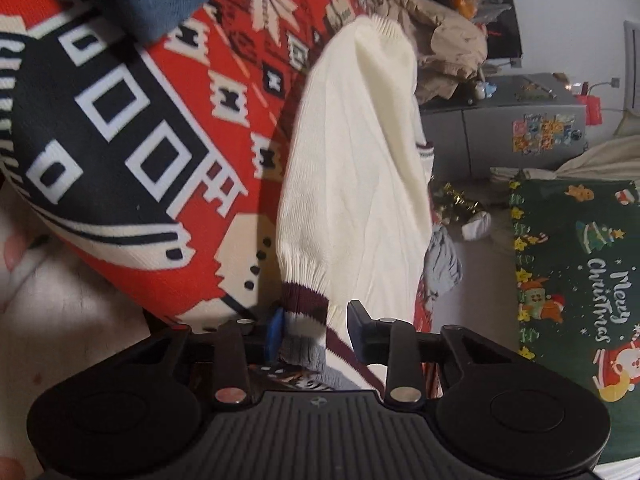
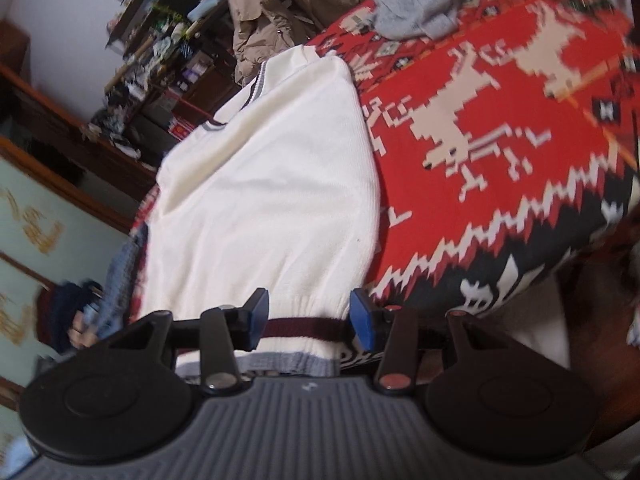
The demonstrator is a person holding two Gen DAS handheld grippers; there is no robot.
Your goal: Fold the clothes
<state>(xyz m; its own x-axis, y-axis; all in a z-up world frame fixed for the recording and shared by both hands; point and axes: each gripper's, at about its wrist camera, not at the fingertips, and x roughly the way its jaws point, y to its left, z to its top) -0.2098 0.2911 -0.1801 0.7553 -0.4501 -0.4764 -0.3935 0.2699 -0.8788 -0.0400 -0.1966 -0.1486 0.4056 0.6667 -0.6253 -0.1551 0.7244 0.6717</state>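
Cream sweater [image 2: 264, 184] on red blanket [image 2: 500, 128]; hem between both open grippers.

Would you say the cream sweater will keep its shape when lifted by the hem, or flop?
Likely floppy: the cream sweater is soft knit that drapes and creases over the red blanket. Its ribbed hem may stretch between the fingers of the right gripper. Probably light, and not slippery.
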